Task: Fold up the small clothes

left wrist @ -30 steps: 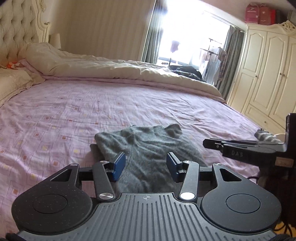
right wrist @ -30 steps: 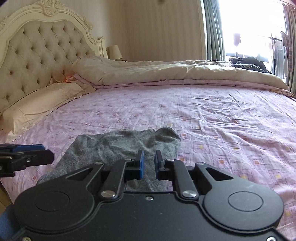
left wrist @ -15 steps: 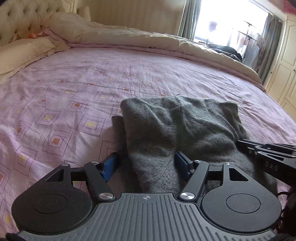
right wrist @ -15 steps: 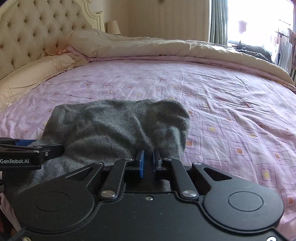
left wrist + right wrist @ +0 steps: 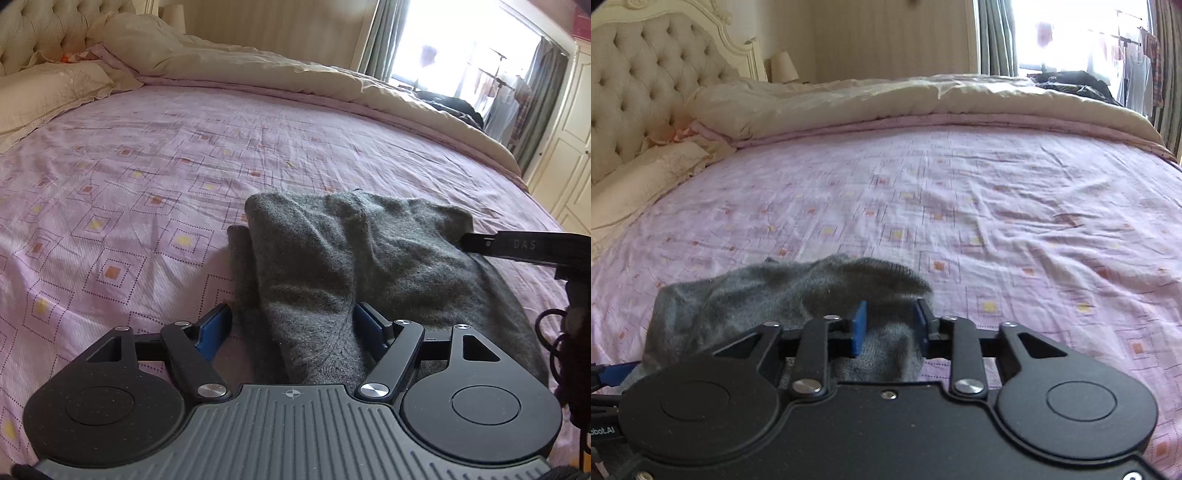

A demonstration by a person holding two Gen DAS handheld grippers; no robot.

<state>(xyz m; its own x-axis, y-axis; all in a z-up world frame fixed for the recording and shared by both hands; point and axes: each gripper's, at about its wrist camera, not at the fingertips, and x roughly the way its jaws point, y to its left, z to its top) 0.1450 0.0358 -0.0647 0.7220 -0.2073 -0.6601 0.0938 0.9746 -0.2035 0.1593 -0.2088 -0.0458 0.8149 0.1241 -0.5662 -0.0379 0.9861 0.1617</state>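
Observation:
A small grey knitted garment [image 5: 354,258] lies folded on the pink patterned bedsheet [image 5: 129,184], near the bed's front edge. My left gripper [image 5: 295,325] is open, its blue pads on either side of the garment's near left part. My right gripper [image 5: 888,323] is open over the garment's right end [image 5: 798,291], with cloth between its blue pads. The right gripper also shows from the side in the left wrist view [image 5: 524,247], over the garment's right edge. The garment's near edge is hidden under both grippers.
A cream duvet [image 5: 923,99] is bunched along the far side of the bed. Pillows [image 5: 48,96] and a tufted headboard [image 5: 639,85] stand at the left. White wardrobes [image 5: 569,147] stand at the right, and a bright window [image 5: 461,48] with curtains is behind the bed.
My right gripper was shut and has opened, now sitting lower over the garment's right end. My left gripper came down close around the garment's left part and stays open.

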